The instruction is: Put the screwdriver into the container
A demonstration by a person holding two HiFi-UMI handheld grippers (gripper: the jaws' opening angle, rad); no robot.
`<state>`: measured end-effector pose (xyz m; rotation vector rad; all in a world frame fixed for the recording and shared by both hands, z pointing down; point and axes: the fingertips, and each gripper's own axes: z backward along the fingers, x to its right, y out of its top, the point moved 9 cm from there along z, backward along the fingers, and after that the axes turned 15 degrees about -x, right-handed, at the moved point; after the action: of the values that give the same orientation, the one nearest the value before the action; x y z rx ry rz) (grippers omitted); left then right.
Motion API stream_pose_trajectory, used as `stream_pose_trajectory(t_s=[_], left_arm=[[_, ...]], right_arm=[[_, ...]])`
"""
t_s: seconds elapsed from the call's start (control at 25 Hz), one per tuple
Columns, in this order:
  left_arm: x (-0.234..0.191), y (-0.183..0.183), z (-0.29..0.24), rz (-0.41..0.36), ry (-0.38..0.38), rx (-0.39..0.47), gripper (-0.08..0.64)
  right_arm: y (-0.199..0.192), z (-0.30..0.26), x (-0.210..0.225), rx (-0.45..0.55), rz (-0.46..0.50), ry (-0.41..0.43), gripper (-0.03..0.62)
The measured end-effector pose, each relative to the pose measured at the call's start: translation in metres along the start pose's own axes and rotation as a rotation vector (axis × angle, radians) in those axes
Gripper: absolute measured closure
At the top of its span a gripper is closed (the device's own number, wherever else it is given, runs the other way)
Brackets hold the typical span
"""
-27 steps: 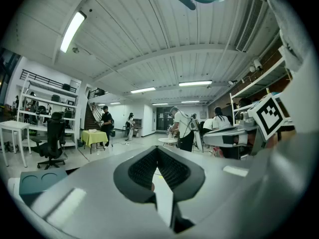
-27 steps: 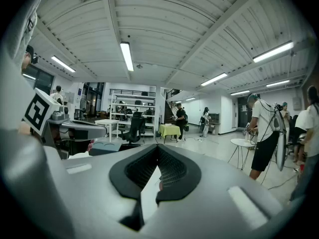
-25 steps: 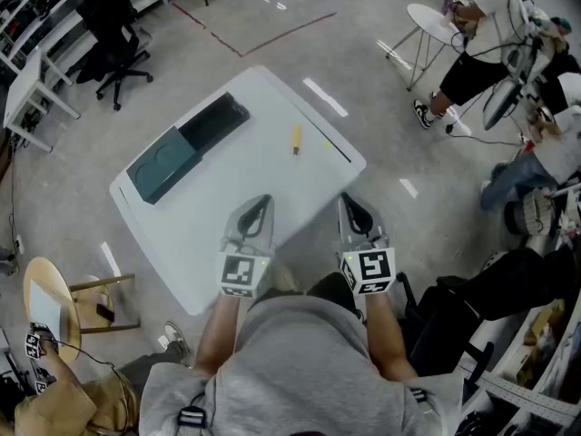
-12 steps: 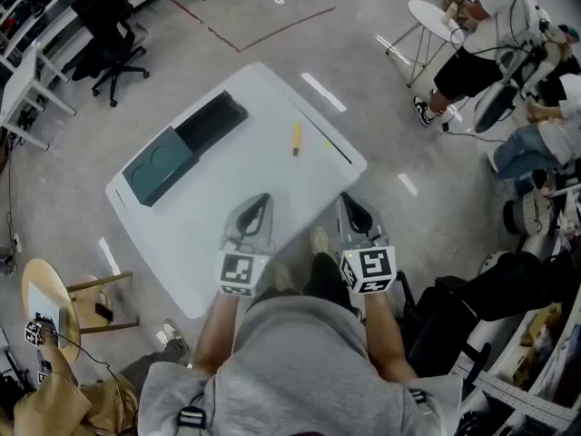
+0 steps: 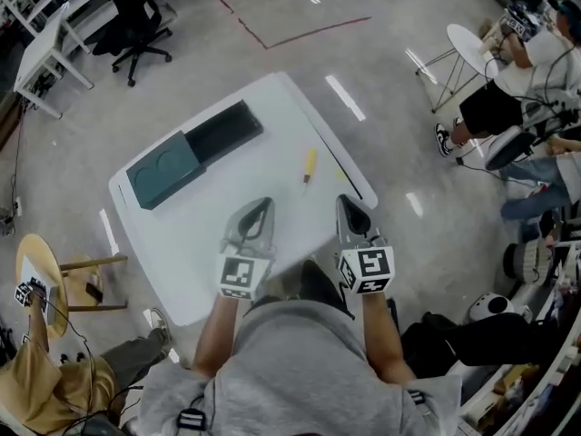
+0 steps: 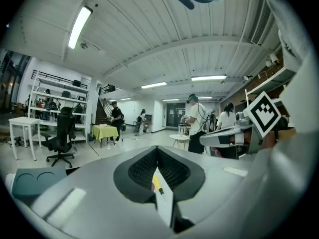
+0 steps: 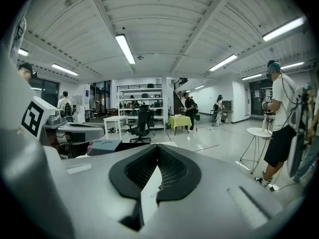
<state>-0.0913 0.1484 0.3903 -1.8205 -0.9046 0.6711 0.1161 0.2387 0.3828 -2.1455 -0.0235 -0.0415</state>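
**A:** Where's the screwdriver [image 5: 310, 165]?

**B:** It lies flat on the white table [image 5: 182, 252], right of middle. It's beyond the left claw [image 5: 261, 203] and right claw [image 5: 349, 202], and well apart from the container [image 5: 195, 151] at the far left.

**A:** How will it handle?

**B:** Light and stiff, I'd judge. The yellow handle [image 5: 310, 159] looks like smooth plastic, so it may roll or slip. The thin metal shaft [image 5: 305, 182] gives poor purchase. Pinch across the handle's middle.

**A:** And the claws?

**B:** Both are closed, pads together, holding nothing.

**A:** The container?

**B:** A long, hard-looking teal box. Its right end is a dark open trough, and the other end has two round recesses.
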Motion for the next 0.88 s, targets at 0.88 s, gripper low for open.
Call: stream_pose_trajectory(t_s=[0.88], left_arm=[[-0.043,-0.060,-0.155,0.149,0.066,-0.258,0.549]], right_arm=[[-0.045,-0.194,0.078,-0.369,-0.043,0.210,0.588]])
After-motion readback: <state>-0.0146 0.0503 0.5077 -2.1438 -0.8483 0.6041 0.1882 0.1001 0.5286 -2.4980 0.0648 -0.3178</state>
